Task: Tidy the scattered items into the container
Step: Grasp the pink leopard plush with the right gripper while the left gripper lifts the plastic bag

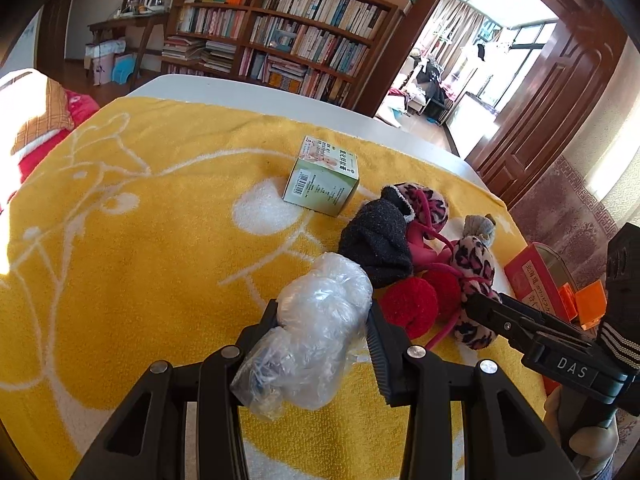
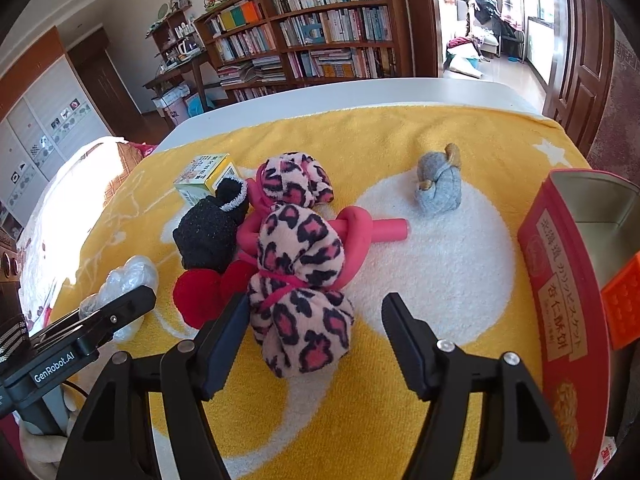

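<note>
My left gripper [image 1: 322,316] is shut on a crumpled clear plastic bag [image 1: 316,328], just above the yellow towel; the bag also shows in the right wrist view [image 2: 128,280]. My right gripper [image 2: 316,316] is open around the near end of a pink leopard-print plush item [image 2: 300,292] with red pompoms [image 2: 200,292] and a pink tube [image 2: 372,228]. A black sock [image 2: 212,232], a green-white box [image 1: 322,180], and a grey sock bundle [image 2: 438,186] lie on the towel. The red tin container [image 2: 560,280] stands at right, with an orange piece [image 2: 624,304] inside.
A yellow towel [image 1: 140,220] covers the white table [image 2: 320,96]. Bookshelves [image 1: 280,32] stand behind it. A doorway [image 1: 480,60] opens at the back right. A bed with red bedding [image 1: 40,120] lies at the left.
</note>
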A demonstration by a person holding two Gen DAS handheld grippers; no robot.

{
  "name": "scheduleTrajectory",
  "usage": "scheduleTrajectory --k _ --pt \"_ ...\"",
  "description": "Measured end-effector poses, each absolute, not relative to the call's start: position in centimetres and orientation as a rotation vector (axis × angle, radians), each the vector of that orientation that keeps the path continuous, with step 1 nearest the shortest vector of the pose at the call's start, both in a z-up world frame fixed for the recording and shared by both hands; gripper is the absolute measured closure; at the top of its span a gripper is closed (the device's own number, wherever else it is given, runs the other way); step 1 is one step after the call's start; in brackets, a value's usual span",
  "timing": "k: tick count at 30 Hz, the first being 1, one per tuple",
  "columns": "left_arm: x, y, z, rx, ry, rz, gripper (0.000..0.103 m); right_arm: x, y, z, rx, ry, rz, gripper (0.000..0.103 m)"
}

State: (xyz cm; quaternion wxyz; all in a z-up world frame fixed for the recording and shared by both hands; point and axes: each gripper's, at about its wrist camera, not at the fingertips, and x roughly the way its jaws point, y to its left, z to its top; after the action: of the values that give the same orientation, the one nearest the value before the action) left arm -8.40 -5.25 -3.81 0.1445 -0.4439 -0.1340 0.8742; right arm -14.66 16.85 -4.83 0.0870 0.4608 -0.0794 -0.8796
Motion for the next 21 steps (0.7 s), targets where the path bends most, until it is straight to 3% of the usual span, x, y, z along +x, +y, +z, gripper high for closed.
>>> scheduleTrajectory --k 2,5,21 --pt "-8.6 -5.6 -4.0 -1.293 -0.403 2.514 0.061 -14.8 16.3 -5.3 1.392 -0.222 -2.591 0.051" --pt "-8.8 -5.8 -4.3 -1.303 -0.420 2.510 0.061 -14.4 15.9 -5.2 1.369 -0.200 -2.612 0.057" --pt "-7.5 -3.7 -1.7 -1.240 -0.338 2.517 0.061 -10.8 19.6 0.3 1.165 -0.319 -2.743 0.058"
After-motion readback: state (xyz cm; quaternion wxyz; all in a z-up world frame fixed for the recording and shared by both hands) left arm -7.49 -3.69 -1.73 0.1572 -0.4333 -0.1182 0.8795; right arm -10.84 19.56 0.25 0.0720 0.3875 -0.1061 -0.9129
